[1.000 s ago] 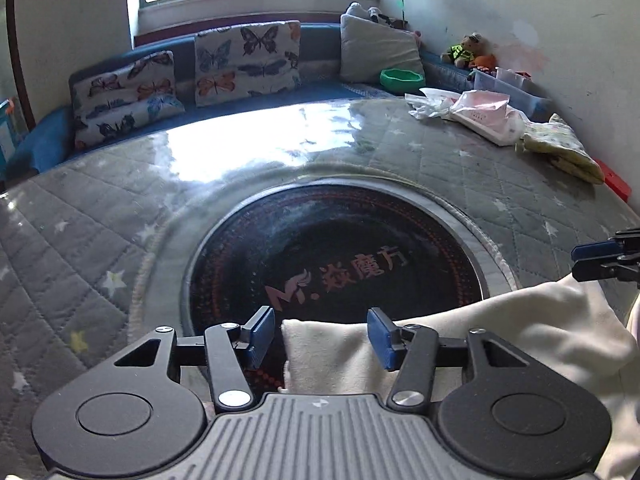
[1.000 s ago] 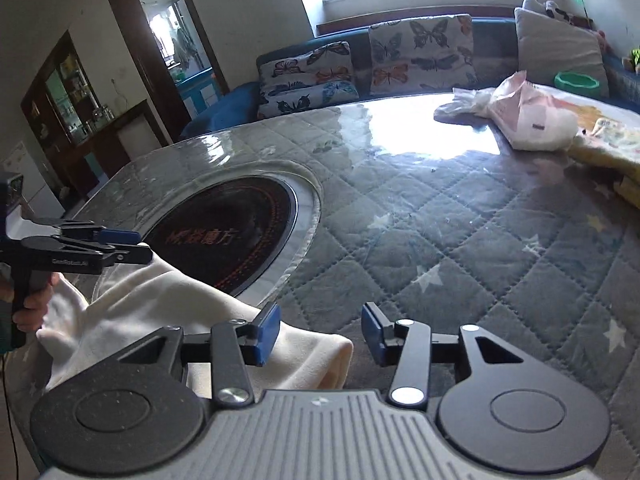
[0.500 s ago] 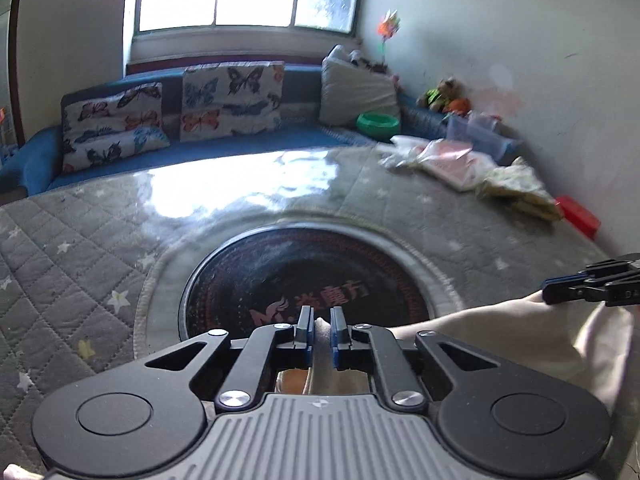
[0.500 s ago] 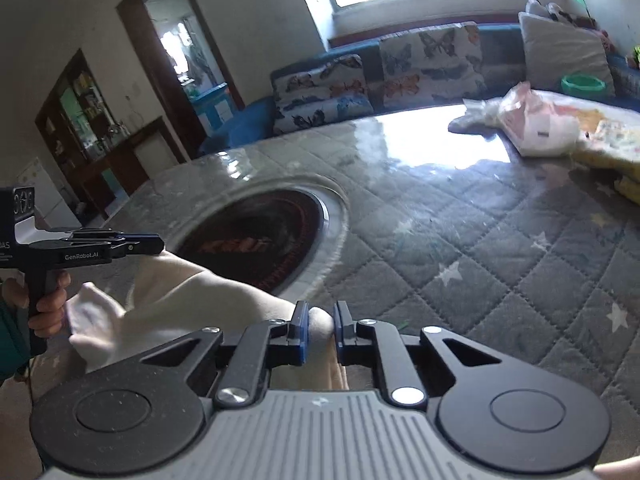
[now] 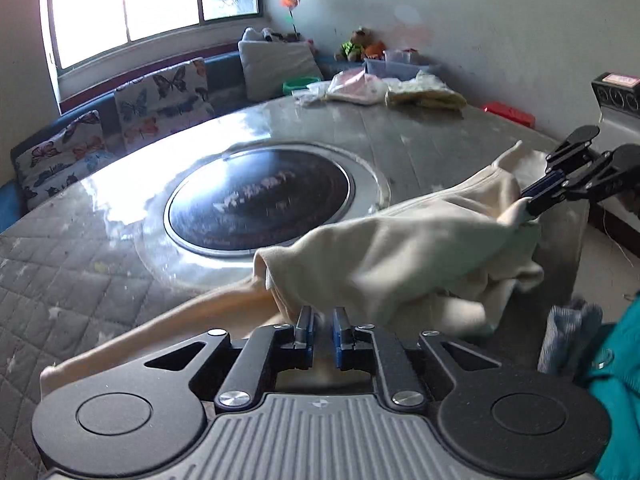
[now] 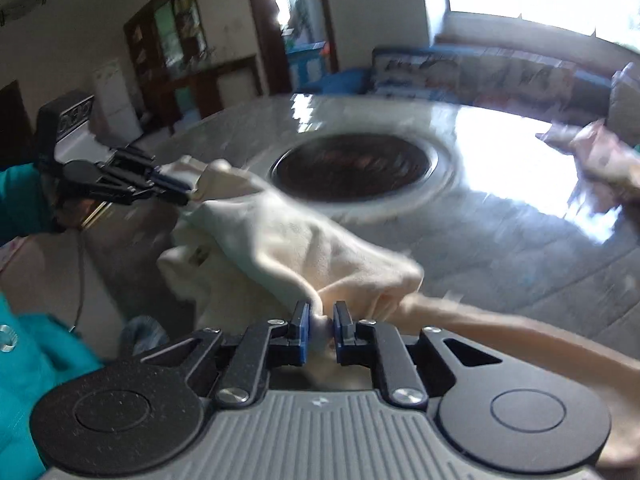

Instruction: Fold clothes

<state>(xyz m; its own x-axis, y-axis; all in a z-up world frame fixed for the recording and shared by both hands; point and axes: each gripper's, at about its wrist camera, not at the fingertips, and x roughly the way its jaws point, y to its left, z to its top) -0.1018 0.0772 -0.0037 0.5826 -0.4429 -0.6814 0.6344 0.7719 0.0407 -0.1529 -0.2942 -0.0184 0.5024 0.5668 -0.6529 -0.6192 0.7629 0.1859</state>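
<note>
A cream garment [image 5: 404,256] hangs stretched in the air between my two grippers, above the near edge of the round table [image 5: 100,272]. My left gripper [image 5: 320,326] is shut on one corner of it. My right gripper [image 6: 320,324] is shut on the other corner of the cream garment [image 6: 304,252]. In the left wrist view the right gripper [image 5: 534,202] shows at the right, pinching the cloth. The left gripper [image 6: 180,194] appears at the left of the blurred right wrist view. A long cream strip [image 5: 160,332] of the garment trails down toward the tabletop.
A dark round hotplate [image 5: 260,204] is set in the table's middle. Pink and yellow clothes [image 5: 396,90] lie at the far edge, with a red box [image 5: 510,114] beside them. A cushioned bench [image 5: 160,100] runs under the window. A teal sleeve [image 5: 616,380] is near my right.
Both grippers closed on the garment's corners about half a second ago and have since lifted it off the table and swung it; the right wrist view is motion-blurred.
</note>
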